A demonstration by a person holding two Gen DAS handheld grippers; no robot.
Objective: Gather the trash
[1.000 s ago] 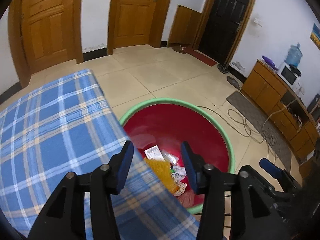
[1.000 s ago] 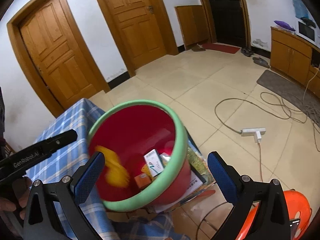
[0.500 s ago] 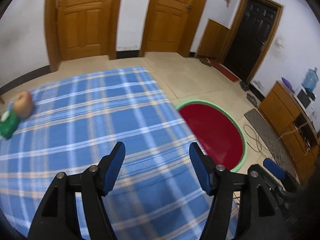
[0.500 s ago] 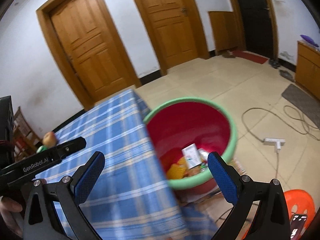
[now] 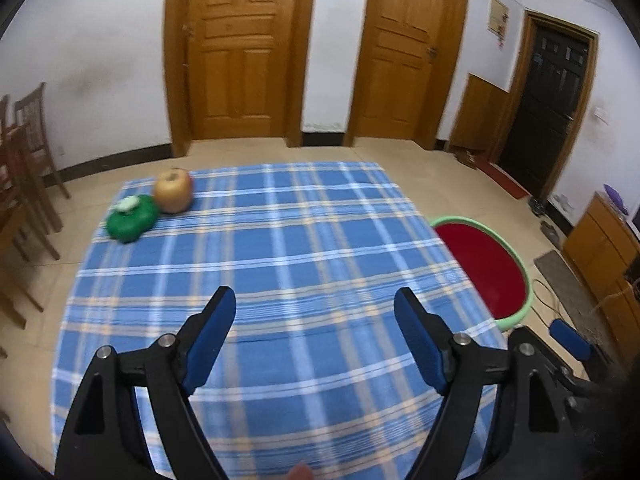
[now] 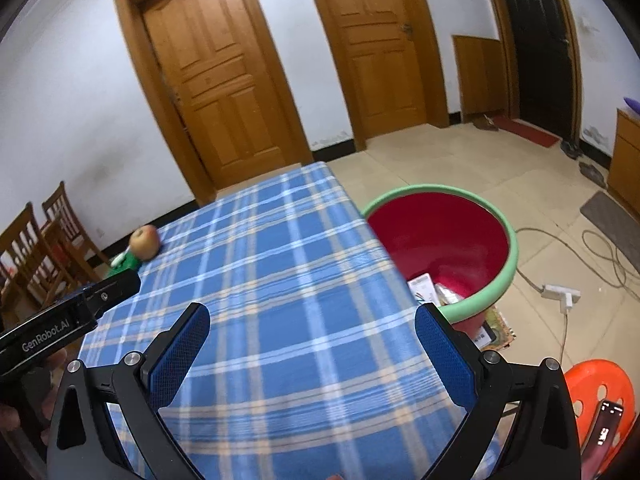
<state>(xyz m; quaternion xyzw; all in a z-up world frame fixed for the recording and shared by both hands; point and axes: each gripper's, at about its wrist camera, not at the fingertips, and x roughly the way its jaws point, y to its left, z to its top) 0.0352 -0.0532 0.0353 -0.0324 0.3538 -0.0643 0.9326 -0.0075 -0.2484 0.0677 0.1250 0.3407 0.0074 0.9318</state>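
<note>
A red basin with a green rim [image 6: 504, 236] [image 5: 516, 256] stands on the floor at the right edge of the table, with a white packet [image 6: 421, 285] and other trash in it. On the blue plaid tablecloth [image 5: 280, 264] [image 6: 288, 280], at the far left corner, lie an apple [image 5: 173, 191] [image 6: 145, 240] and a green object with a white cap [image 5: 132, 220] [image 6: 127, 260]. My left gripper [image 5: 314, 312] hovers over the cloth, its jaws opening with nothing between them. My right gripper [image 6: 312, 320] stands open and empty over the cloth's near right part.
Wooden chairs [image 5: 24, 160] [image 6: 36, 248] stand left of the table. Cables and a power strip [image 6: 560, 293] lie on the tiled floor right of the basin. An orange stool [image 6: 600, 392] with a phone [image 6: 606, 432] on it is at the lower right. Doors line the far wall.
Both grippers swung left, from over the basin to over the table. The left jaws spread wider. The yellow trash that was falling has landed in the basin. Apple and green object came into view.
</note>
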